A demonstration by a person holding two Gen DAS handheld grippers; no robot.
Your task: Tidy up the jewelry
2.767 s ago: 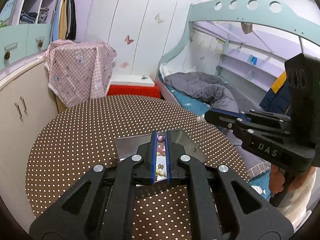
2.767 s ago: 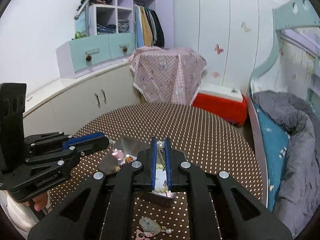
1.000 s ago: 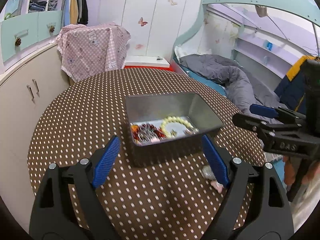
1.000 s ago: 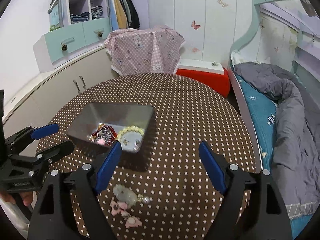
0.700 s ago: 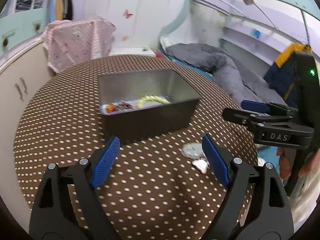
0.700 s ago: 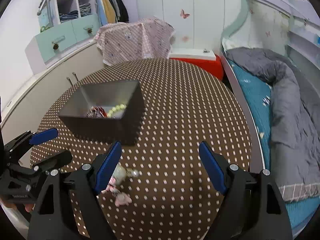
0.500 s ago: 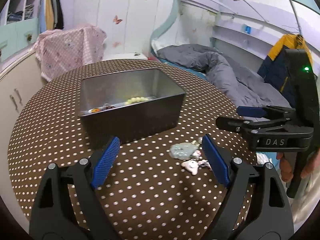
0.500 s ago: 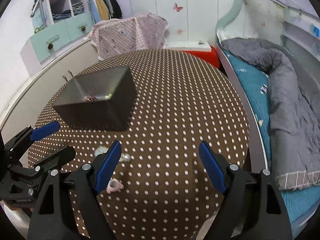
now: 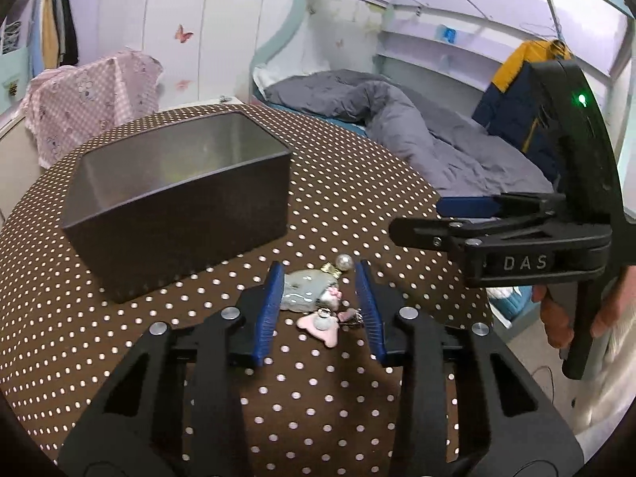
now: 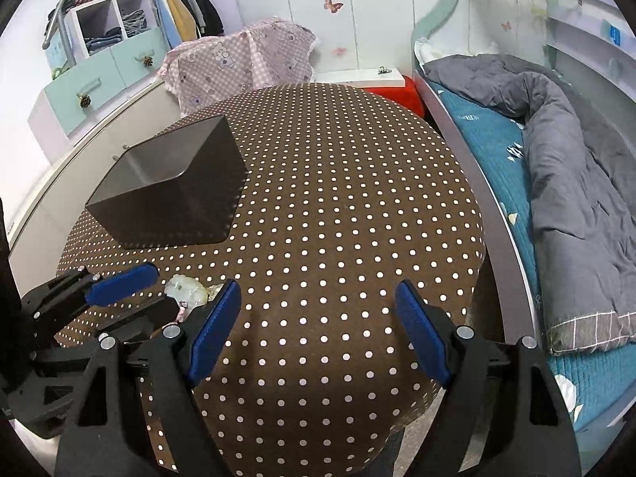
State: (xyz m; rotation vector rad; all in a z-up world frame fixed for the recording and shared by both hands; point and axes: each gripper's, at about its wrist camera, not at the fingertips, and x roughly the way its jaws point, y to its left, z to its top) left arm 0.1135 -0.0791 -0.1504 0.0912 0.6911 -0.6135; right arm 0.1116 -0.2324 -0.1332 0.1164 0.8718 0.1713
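A dark grey open box (image 9: 179,198) stands on the round brown dotted table (image 9: 119,357); its contents are hidden from here. In front of it lies a small pile of jewelry (image 9: 314,298): a pale green pendant with a pearl and pink charms. My left gripper (image 9: 320,306) is low over the table, partly closed, with its blue fingers on either side of the pile, apart from it. My right gripper (image 10: 318,318) is open and empty over the table's near right part. The box (image 10: 171,190) and pile (image 10: 187,290) also show in the right wrist view.
The table edge (image 10: 477,246) drops off to the right, toward a bed with a grey duvet (image 10: 556,139). A white cabinet (image 10: 59,167) stands left of the table. A pink checked cloth (image 10: 238,59) covers something behind the table.
My left gripper has dropped toward the jewelry pile and narrowed around it. My right gripper has pulled back to the right, away from the box, and stays wide open.
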